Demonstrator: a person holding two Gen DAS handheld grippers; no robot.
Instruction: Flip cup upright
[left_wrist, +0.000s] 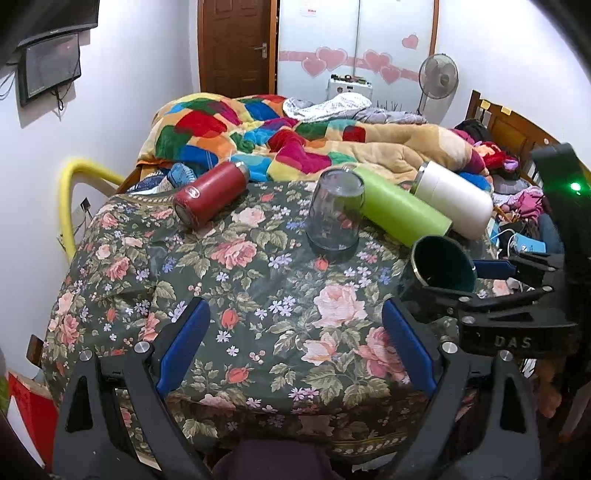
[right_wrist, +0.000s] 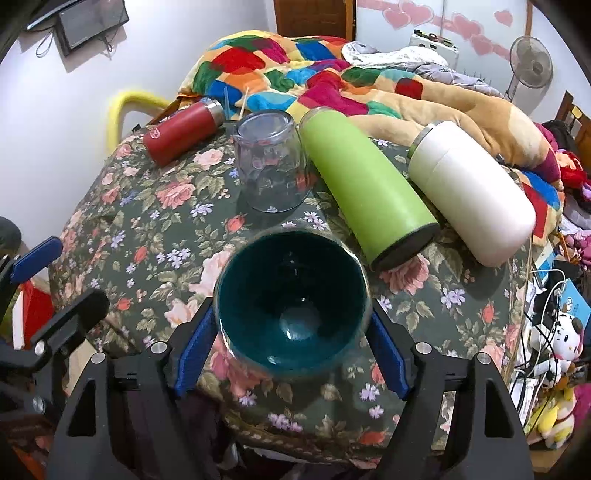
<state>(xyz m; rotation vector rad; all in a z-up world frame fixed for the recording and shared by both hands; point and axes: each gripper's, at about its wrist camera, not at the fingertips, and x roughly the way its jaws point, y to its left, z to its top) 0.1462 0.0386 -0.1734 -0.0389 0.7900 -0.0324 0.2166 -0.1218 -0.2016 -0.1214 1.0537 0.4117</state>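
Sideways, right gripper (right_wrist: 291, 354) round teal cup (right_wrist: 291, 295)

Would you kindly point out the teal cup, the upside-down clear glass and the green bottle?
teal cup (right_wrist: 291, 314): right wrist view, inner wall near its bottom.
clear glass (left_wrist: 334, 210): left wrist view, middle of its side wall.
green bottle (right_wrist: 364, 184): right wrist view, middle of its body.

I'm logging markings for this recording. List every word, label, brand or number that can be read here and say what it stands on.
"DAS": raised letters on the black body of the right gripper, seen from the left wrist view.
Round emblem on the red bottle: too small to read.
Brand strip on the wall screen: blurred.
Paper notice on the wardrobe door: unreadable.
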